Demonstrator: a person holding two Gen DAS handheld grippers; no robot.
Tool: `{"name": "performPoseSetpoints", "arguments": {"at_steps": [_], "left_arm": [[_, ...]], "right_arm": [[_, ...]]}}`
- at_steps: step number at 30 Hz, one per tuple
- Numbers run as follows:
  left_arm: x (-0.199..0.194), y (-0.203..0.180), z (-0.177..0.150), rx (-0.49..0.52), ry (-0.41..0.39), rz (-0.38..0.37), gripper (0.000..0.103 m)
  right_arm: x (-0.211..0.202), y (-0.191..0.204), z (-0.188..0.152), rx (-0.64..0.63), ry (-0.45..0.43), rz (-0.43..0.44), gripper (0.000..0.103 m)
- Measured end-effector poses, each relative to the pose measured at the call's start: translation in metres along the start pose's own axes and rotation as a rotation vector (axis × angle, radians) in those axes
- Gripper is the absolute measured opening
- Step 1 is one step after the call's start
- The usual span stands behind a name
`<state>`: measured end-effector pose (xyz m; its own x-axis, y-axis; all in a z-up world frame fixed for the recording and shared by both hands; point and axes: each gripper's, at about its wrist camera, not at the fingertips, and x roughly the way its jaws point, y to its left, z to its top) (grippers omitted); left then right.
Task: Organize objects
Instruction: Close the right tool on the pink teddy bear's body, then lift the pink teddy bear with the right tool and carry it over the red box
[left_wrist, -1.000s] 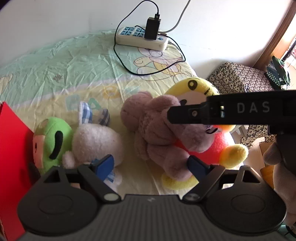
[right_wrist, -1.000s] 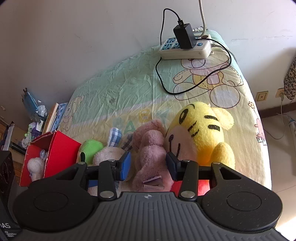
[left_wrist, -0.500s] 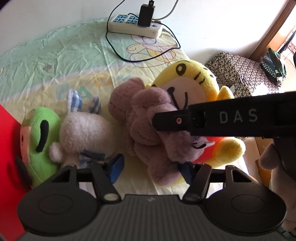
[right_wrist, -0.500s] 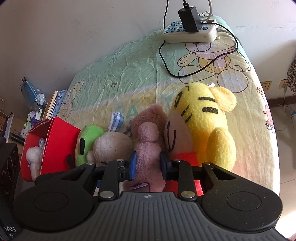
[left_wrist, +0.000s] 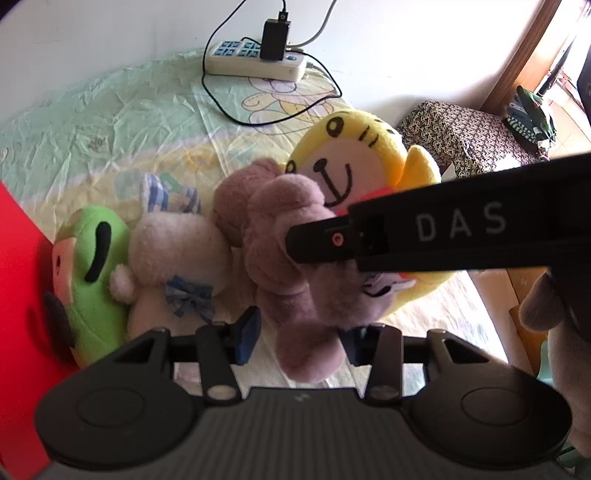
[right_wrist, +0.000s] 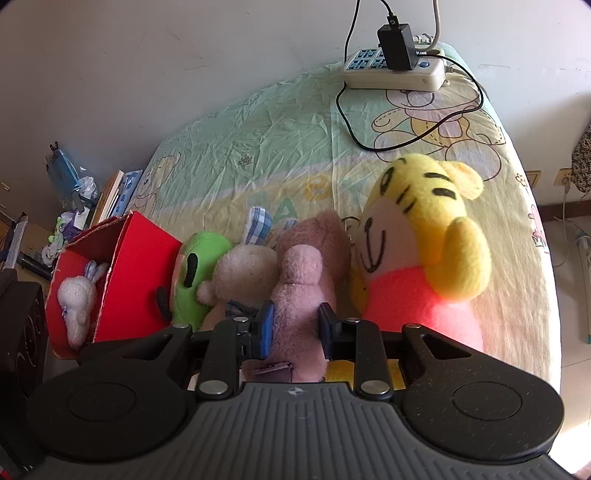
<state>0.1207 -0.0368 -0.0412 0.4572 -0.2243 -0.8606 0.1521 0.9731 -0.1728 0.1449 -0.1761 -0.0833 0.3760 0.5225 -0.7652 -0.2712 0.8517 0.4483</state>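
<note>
A mauve plush bear (right_wrist: 306, 273) lies on the bed between a cream bunny (right_wrist: 240, 273) and a yellow tiger plush (right_wrist: 424, 251). My right gripper (right_wrist: 295, 328) is shut on the bear's body. In the left wrist view the bear (left_wrist: 291, 266) is raised, with its leg between my left gripper's (left_wrist: 301, 338) open fingers. The right gripper's black body (left_wrist: 443, 236) crosses that view over the bear. A green plush (left_wrist: 92, 266) lies beside the bunny (left_wrist: 173, 254). A red box (right_wrist: 125, 280) at the left holds a small white bunny (right_wrist: 77, 299).
A white power strip (right_wrist: 395, 70) with a black charger and cable lies at the far end of the bed sheet (right_wrist: 258, 140). Books and clutter (right_wrist: 110, 199) stand left of the bed. A patterned stool (left_wrist: 465, 133) is on the right.
My right gripper has closed on the mauve bear and lifted it. My left gripper has moved closer, and its fingers now straddle the bear's leg. The tiger has tipped more upright.
</note>
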Motion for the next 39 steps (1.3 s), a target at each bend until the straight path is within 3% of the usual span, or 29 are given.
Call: {"name": "performPoseSetpoints", "arguments": {"at_steps": [10,13,15,17,19,20,21,23,26,28,30,35,39], "left_arm": [[-0.034,-0.008,-0.04,0.075,-0.01,-0.079,0.045],[-0.035,-0.015,-0.057,0.122,0.001,-0.091,0.046],[-0.026,-0.018,-0.067,0.144,0.026,-0.085,0.051],[-0.016,-0.015,-0.073,0.132,0.052,-0.069,0.055],[-0.011,-0.01,-0.076,0.101,0.066,-0.078,0.054],[-0.012,-0.007,-0.076,0.089,0.06,-0.089,0.054],[-0.013,-0.005,-0.076,0.081,0.051,-0.095,0.054],[-0.015,-0.002,-0.074,0.081,0.036,-0.089,0.059],[-0.01,0.003,-0.069,0.075,0.053,-0.108,0.064],[-0.009,0.004,-0.069,0.068,0.064,-0.123,0.064],[-0.006,0.004,-0.068,0.064,0.068,-0.13,0.065],[0.011,0.002,-0.058,0.035,0.099,-0.176,0.067],[0.023,-0.002,-0.052,0.031,0.115,-0.181,0.067]], "right_arm": [[-0.023,-0.001,-0.047,0.069,0.02,0.084,0.027],[-0.022,-0.001,-0.066,0.049,0.033,0.075,0.028],[-0.019,-0.002,-0.075,0.02,0.035,0.062,0.029],[-0.034,-0.006,-0.08,-0.011,-0.055,0.095,0.028],[-0.068,-0.023,-0.08,0.008,-0.262,0.179,0.029],[-0.08,-0.032,-0.078,0.024,-0.33,0.172,0.033],[-0.085,-0.039,-0.071,0.031,-0.342,0.115,0.034],[-0.086,-0.049,-0.064,0.051,-0.333,0.066,0.034],[-0.07,-0.05,-0.064,0.051,-0.235,0.087,0.035],[-0.059,-0.045,-0.071,0.023,-0.196,0.059,0.039],[-0.048,-0.048,-0.074,0.025,-0.152,0.044,0.05],[-0.025,-0.063,-0.093,0.024,-0.066,-0.002,0.05],[-0.005,-0.078,-0.092,0.073,-0.02,0.03,0.05]]}}
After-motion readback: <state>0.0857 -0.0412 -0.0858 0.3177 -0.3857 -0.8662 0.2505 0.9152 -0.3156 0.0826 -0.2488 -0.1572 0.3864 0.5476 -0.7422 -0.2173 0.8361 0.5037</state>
